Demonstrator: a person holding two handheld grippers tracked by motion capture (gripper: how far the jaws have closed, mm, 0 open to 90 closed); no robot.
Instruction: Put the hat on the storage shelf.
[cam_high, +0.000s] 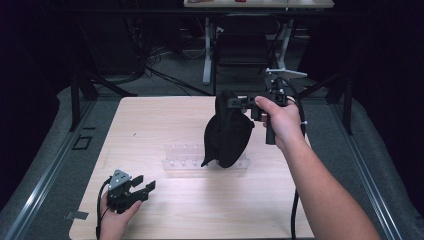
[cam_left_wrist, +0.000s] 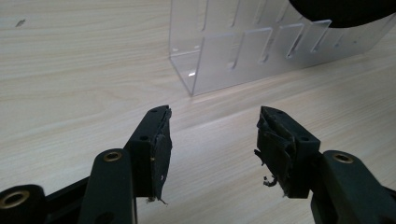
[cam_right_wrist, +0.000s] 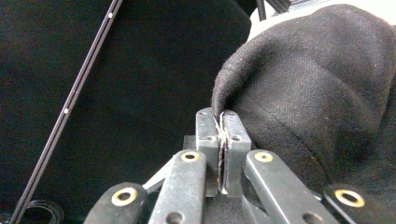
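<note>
Left gripper (cam_high: 145, 189): rests low at the near left of the table (cam_high: 150, 125), jaws apart with nothing between them. In the left gripper view its frayed pads (cam_left_wrist: 161, 149) point at the bare wood just short of the rack.
Rack (cam_left_wrist: 224, 60): clear plastic, slotted, standing ahead of the left jaws and a little to their right; it looks empty. In the high view it lies under and behind the hanging cap.
Cap (cam_high: 227, 132): black cloth, hanging from the right jaws above the rack, its lower edge close over the rack's right end; I cannot tell whether it touches. In the left gripper view its dark rim (cam_left_wrist: 345, 11) shows above the rack's far end.
Right gripper (cam_high: 235, 102): held up over the middle of the table, jaws together and clamped on a thin fold of the cap's edge (cam_right_wrist: 223, 122); the body of the cap bulges to the right of the jaws.
Step in hand, as I judge it: carrying the cap to set it on or at the rack.
Doing it well: the pinch is only on the hem, so lower slowly and avoid swinging. Let the cap's weight settle on the rack before loosening the right jaws.
Left gripper's part: it is free and near enough to steady the rack's near end, since the light plastic could slide or tip.
Risk: the cloth may snag a slot, or slip from the thin grip.
</note>
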